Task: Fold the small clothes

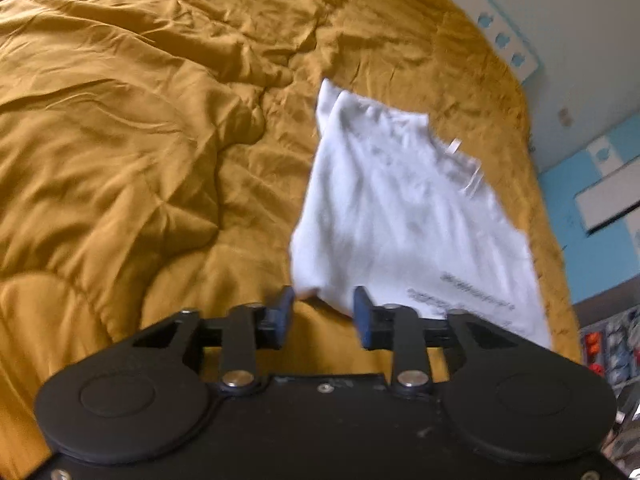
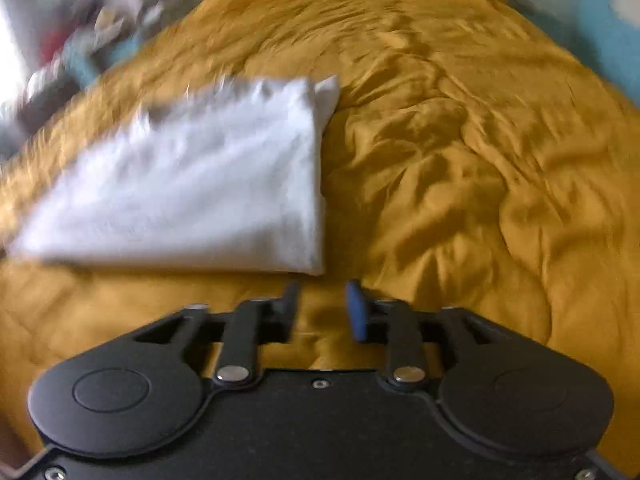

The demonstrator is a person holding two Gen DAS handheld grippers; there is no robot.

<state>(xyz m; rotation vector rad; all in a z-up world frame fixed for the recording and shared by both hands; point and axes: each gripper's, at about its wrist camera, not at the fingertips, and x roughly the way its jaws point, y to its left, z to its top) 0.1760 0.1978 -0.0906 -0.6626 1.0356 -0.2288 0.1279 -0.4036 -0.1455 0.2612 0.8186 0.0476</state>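
Note:
A white garment (image 1: 400, 208) lies folded on the mustard bedspread (image 1: 120, 140), with a small tag at its far edge and blurred dark print near its right side. My left gripper (image 1: 323, 308) is open, and the garment's near corner lies just past the gap between its blue pads, which do not press on it. In the right wrist view the garment (image 2: 200, 192) lies to the left, its folded edge running away from me. My right gripper (image 2: 323, 300) is open just short of the garment's near right corner, with only bedspread (image 2: 460, 160) between its fingers.
The crumpled bedspread fills most of both views. The bed's right edge meets a pale wall with blue panels (image 1: 580, 184), and cluttered shelves (image 1: 608, 344) stand lower right. Blurred clutter (image 2: 80, 32) sits beyond the bed at the upper left of the right wrist view.

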